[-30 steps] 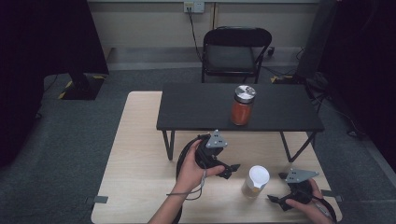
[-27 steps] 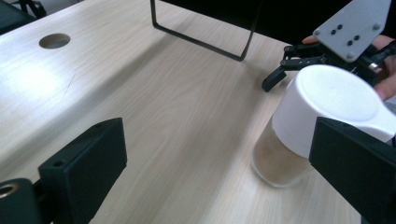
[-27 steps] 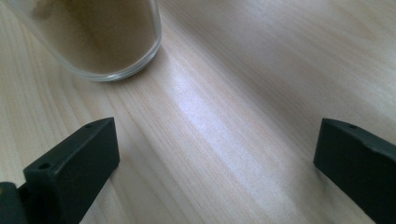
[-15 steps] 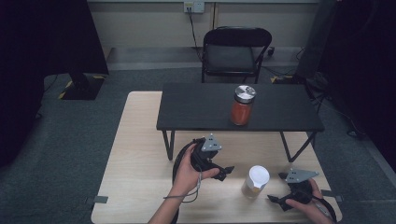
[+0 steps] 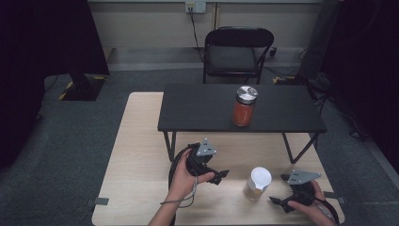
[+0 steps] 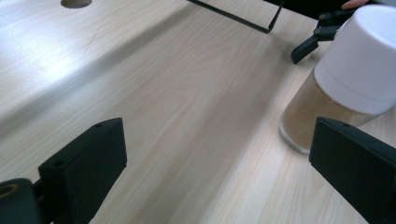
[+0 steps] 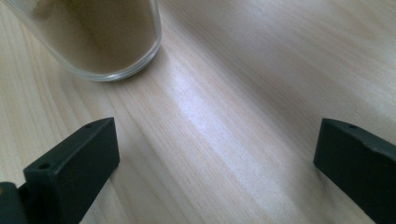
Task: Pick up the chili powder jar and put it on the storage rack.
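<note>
A glass jar of tan powder with a white lid [image 5: 258, 183] stands on the light wooden table [image 5: 141, 141] near its front edge. My left gripper [image 5: 221, 176] is just left of it, open, jaws pointing toward the jar [image 6: 345, 79], which stands ahead and to the right of the jaws. My right gripper [image 5: 277, 202] is to the jar's right and nearer the front edge, open and empty. The jar's base [image 7: 102, 37] shows at the upper left of the right gripper view. A red-filled jar with a metal lid [image 5: 244, 106] stands on the small black table [image 5: 197, 108].
The black low table stands on the wooden one, its thin legs [image 5: 168, 141] behind my left hand. A black folding chair [image 5: 235, 54] stands beyond the tables. Dark drapes hang at left and right. In the left gripper view the other gripper's jaw tip [image 6: 310, 39] shows past the jar.
My left gripper has moved down and toward the front, closer to the white-lidded jar. The right gripper and both jars have stayed where they were.
</note>
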The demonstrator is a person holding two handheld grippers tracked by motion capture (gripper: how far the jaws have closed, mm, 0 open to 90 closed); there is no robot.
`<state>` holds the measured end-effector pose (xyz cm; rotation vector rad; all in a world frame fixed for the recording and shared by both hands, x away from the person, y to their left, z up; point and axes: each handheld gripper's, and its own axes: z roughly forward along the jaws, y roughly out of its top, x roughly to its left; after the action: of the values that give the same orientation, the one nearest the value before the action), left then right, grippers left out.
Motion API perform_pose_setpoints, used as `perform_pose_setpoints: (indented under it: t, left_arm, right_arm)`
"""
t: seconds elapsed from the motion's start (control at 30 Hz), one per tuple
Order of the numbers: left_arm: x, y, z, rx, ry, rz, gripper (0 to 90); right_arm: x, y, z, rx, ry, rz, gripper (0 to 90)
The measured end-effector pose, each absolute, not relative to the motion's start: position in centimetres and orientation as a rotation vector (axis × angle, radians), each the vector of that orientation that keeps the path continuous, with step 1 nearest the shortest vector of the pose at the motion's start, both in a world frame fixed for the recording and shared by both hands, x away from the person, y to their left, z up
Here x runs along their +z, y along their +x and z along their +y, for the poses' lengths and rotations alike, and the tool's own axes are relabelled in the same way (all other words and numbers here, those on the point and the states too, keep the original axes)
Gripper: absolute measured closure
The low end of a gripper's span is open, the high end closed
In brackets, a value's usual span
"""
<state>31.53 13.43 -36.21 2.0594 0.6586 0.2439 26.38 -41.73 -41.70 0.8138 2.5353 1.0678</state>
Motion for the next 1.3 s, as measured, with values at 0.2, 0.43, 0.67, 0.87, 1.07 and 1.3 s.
perform_pose_setpoints:
  t: [0.2,0.43,0.67,0.87,1.07,1.3]
  left_arm:
    - [-37.0,31.5,13.7,0.242,2.064,0.678,3.7]
    - [-37.9,31.4,14.0,0.244,2.065,0.703,3.7]
    - [-38.5,31.4,14.3,0.252,2.074,0.720,3.7]
    - [-39.0,31.3,14.4,0.253,2.087,0.730,3.7]
    - [-39.5,31.1,14.5,0.253,2.095,0.739,3.6]
    - [-39.9,30.9,14.7,0.254,2.106,0.751,3.7]
  right_arm:
    - [-41.7,26.4,-41.7,1.068,0.814,2.535,0.0]
    - [-41.7,26.4,-41.7,1.068,0.814,2.535,0.0]
    - [-41.7,26.4,-41.7,1.068,0.814,2.535,0.0]
    - [-41.7,26.4,-41.7,1.068,0.814,2.535,0.0]
    - [-41.7,26.4,-41.7,1.068,0.814,2.535,0.0]
    - [-41.7,26.4,-41.7,1.068,0.814,2.535,0.0]
